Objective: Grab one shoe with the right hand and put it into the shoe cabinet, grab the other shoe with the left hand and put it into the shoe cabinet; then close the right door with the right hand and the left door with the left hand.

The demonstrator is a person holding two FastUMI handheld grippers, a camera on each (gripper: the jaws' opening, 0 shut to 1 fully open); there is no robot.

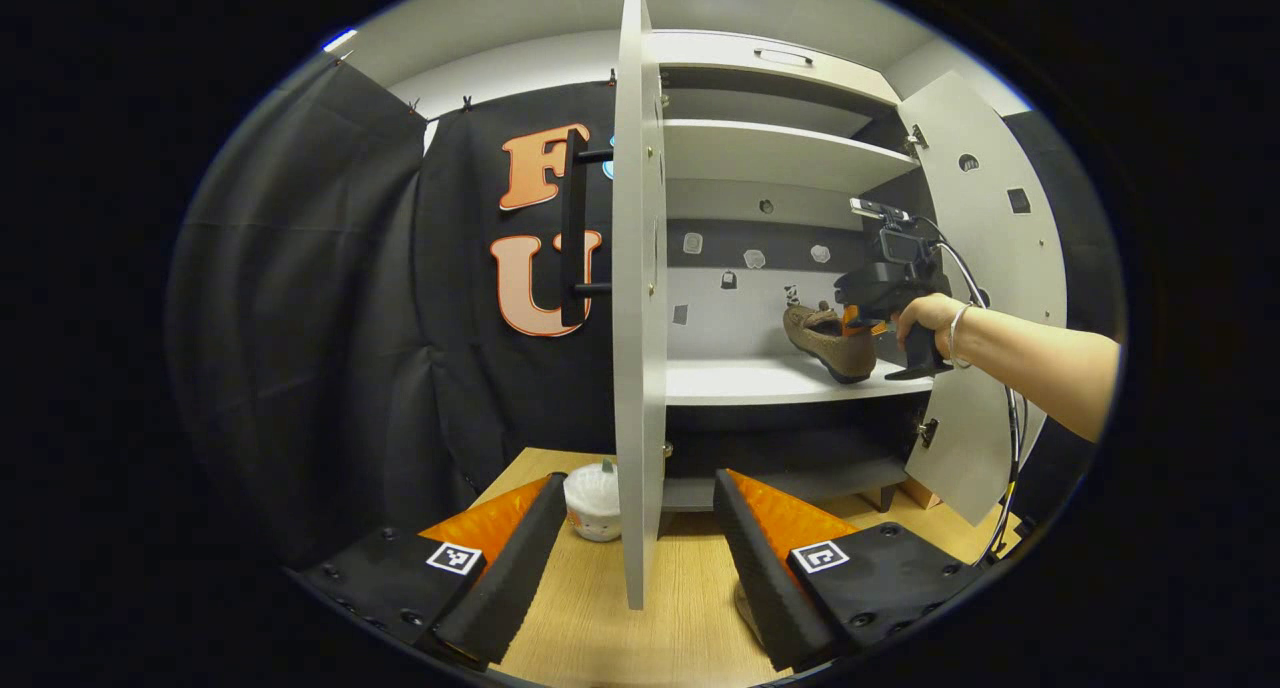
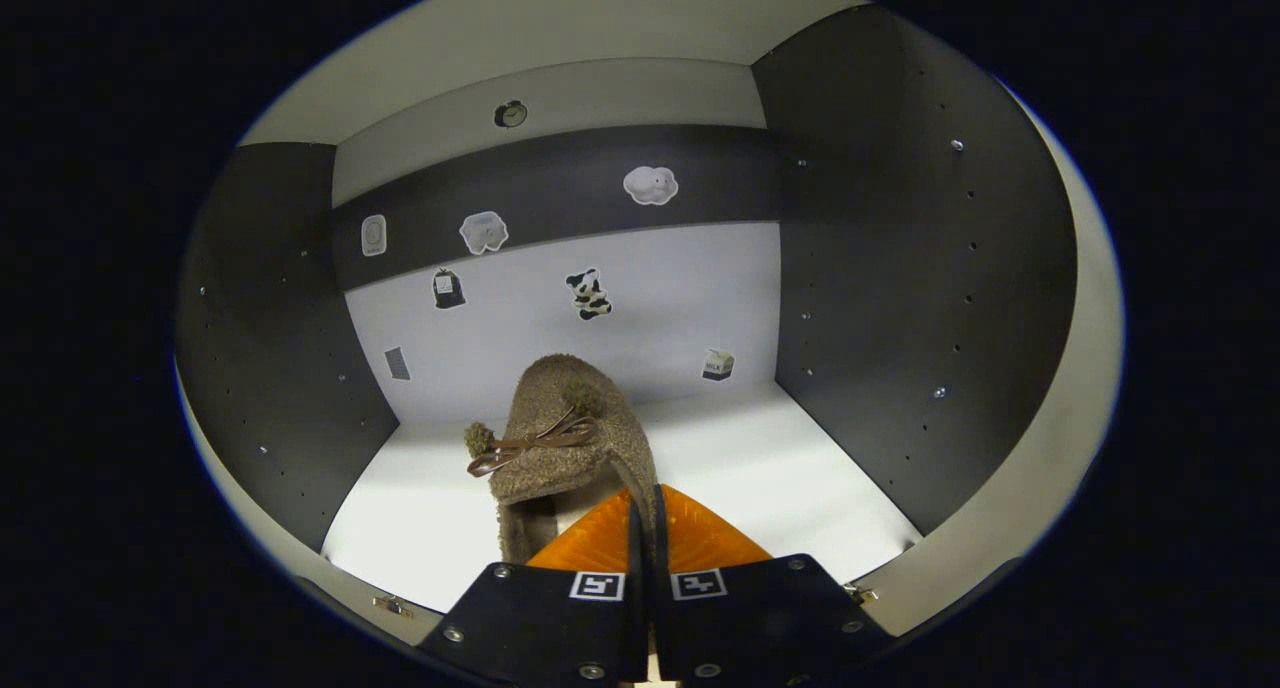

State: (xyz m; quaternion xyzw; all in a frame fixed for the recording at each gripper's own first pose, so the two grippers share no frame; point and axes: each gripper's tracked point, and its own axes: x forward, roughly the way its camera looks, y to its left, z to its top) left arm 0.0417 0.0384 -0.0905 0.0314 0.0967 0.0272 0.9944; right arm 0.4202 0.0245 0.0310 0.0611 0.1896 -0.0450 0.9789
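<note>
Left gripper view looks along the left tool (image 1: 640,558), whose two fingers stand wide apart with nothing between them, low over the wooden bench (image 1: 680,618). Straight ahead, edge-on and splitting the scene, stands the open left door (image 1: 638,298) of the shoe cabinet (image 1: 770,158); its dark bar handle (image 1: 575,228) sticks out on the far side, against the black cloth wall. Just beside the foot of that door sits a small white cup-like object (image 1: 593,503) on the bench. Past the door the cabinet's white shelves show, and on the middle shelf (image 1: 780,380) a brown furry shoe (image 1: 828,343) is gripped at its heel end by the right tool (image 1: 862,320), carried by a hand (image 1: 925,313) with a bracelet at the wrist; whether the sole touches the shelf cannot be told. A cable (image 1: 1010,418) trails down from that tool in front of the open right door (image 1: 985,308), which swings out toward the right.

Right gripper view sits inside the compartment: the right tool (image 2: 645,513) has its fingers nearly together, pinching the rim of the shoe (image 2: 560,443) at the heel opening. The shoe points toward the back panel (image 2: 650,298), its bow and pompoms on top. Small stickers (image 2: 588,293) dot that panel, and dark side walls (image 2: 900,268) close in on either side.
</note>
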